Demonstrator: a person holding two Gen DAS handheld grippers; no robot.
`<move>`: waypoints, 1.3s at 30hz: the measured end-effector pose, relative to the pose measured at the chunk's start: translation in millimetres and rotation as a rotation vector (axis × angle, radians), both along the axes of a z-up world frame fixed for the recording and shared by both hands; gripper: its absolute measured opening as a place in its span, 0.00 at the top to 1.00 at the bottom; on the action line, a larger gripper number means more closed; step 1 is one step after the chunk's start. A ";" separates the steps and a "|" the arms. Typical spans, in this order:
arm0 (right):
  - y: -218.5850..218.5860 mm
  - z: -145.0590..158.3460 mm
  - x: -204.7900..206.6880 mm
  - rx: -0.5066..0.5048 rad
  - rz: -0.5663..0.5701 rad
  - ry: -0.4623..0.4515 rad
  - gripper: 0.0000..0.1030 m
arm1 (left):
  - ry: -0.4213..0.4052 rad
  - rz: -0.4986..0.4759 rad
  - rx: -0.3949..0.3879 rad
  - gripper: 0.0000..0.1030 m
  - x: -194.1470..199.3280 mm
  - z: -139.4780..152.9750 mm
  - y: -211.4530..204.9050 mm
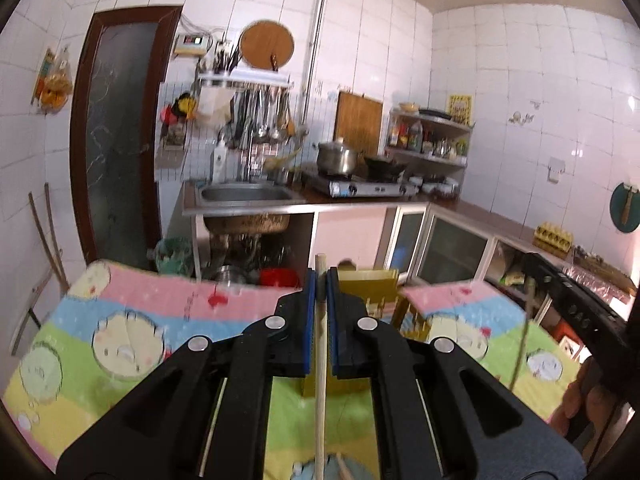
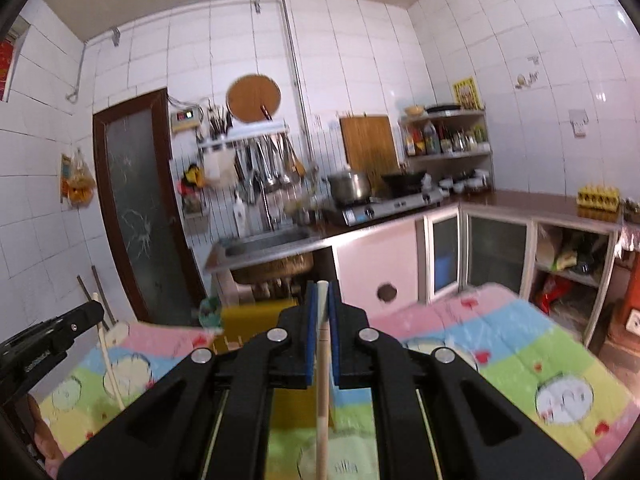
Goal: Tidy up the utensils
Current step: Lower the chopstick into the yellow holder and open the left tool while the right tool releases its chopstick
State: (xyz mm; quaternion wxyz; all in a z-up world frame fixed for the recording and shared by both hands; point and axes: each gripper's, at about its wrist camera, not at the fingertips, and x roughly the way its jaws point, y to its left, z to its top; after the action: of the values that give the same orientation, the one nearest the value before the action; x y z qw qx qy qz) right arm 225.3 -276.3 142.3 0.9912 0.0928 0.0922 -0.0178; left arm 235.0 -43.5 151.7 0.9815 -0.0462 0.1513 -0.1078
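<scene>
My left gripper (image 1: 322, 280) is shut on a pale wooden chopstick (image 1: 320, 360) that runs upright between its blue pads, tip poking just above them. My right gripper (image 2: 322, 296) is shut on another pale wooden chopstick (image 2: 322, 392), held the same way. Both hang above a table covered with a pastel cartoon cloth (image 1: 120, 328). A yellow slotted utensil holder (image 1: 372, 284) stands on the table just behind the left fingers; in the right wrist view the holder (image 2: 256, 316) sits left of the fingers. The left gripper with its chopstick (image 2: 108, 356) shows at the right view's left edge.
Beyond the table are a steel sink (image 1: 244, 194), a gas stove (image 1: 360, 188) with a pot and wok, a rack of hanging utensils (image 1: 260, 112), a corner shelf of bottles (image 1: 428, 136) and low cabinets (image 2: 480, 256). The right gripper's arm (image 1: 568, 292) shows at right.
</scene>
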 end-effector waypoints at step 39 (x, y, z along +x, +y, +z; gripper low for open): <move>6.6 -17.1 94.2 -0.083 -0.003 0.044 0.43 | -0.014 0.080 0.091 0.17 93.7 -9.2 -9.9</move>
State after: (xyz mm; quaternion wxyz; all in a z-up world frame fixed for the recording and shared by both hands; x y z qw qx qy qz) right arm 319.5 -269.7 125.2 0.9919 0.0514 0.1132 -0.0250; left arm 328.7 -53.4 142.5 0.9872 -0.0067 0.1471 -0.0619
